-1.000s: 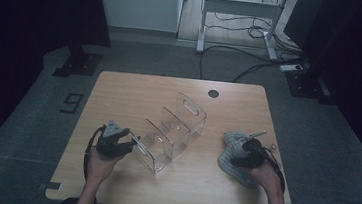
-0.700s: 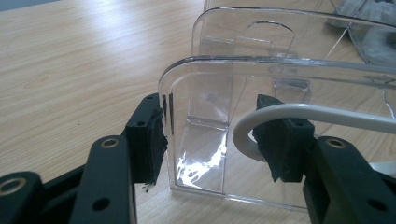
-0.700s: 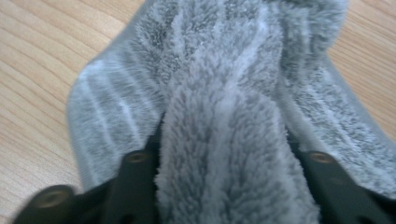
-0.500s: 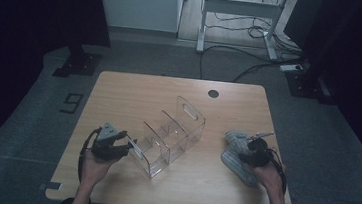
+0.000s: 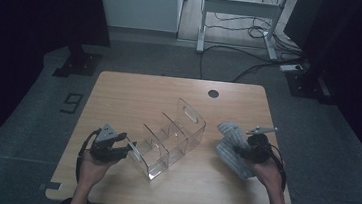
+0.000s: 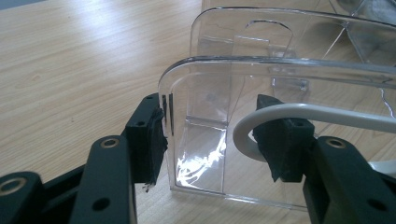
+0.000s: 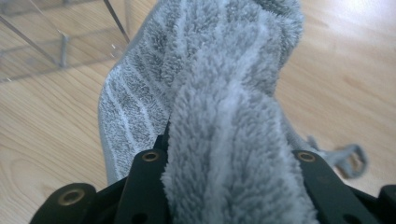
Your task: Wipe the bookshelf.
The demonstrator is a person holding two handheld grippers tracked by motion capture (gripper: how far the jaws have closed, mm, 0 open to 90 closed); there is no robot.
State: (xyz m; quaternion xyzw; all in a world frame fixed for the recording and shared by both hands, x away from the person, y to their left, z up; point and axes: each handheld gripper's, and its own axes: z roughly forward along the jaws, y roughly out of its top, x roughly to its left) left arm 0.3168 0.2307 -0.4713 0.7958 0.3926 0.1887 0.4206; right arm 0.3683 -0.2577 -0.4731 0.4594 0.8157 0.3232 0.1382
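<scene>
We see the right gripper point(image 5: 239, 149) closed on a grey striped towel point(image 5: 231, 146) at the right side of the wooden table point(image 5: 135, 90); its jaws have just been closing, with the towel between them. In the right gripper view the towel point(image 7: 219, 107) bulges up out of the jaws, one fold draping down to the tabletop, and a small hanging loop point(image 7: 348, 156) trails at its right. Part of the towel lies on the table just to the right of the clear acrylic organizer point(image 5: 173, 136), near it but apart.

Our left gripper point(image 5: 127, 147) grips the near left end of the organizer. In the left gripper view its end wall point(image 6: 210, 126) stands upright between the jaws, the left pad against its edge and the right pad on the inner side, where a white cable point(image 6: 322, 114) crosses.

The organizer runs diagonally from near left to far right across the middle. Bare wood lies open toward the far edge, where a round cable hole point(image 5: 213, 93) sits, and along the near edge between the hands. The towel lies not far from the table's right edge.

We can read no brand or writing on the table's things; a floor mark point(image 5: 72, 103) to the left looks like a 9
</scene>
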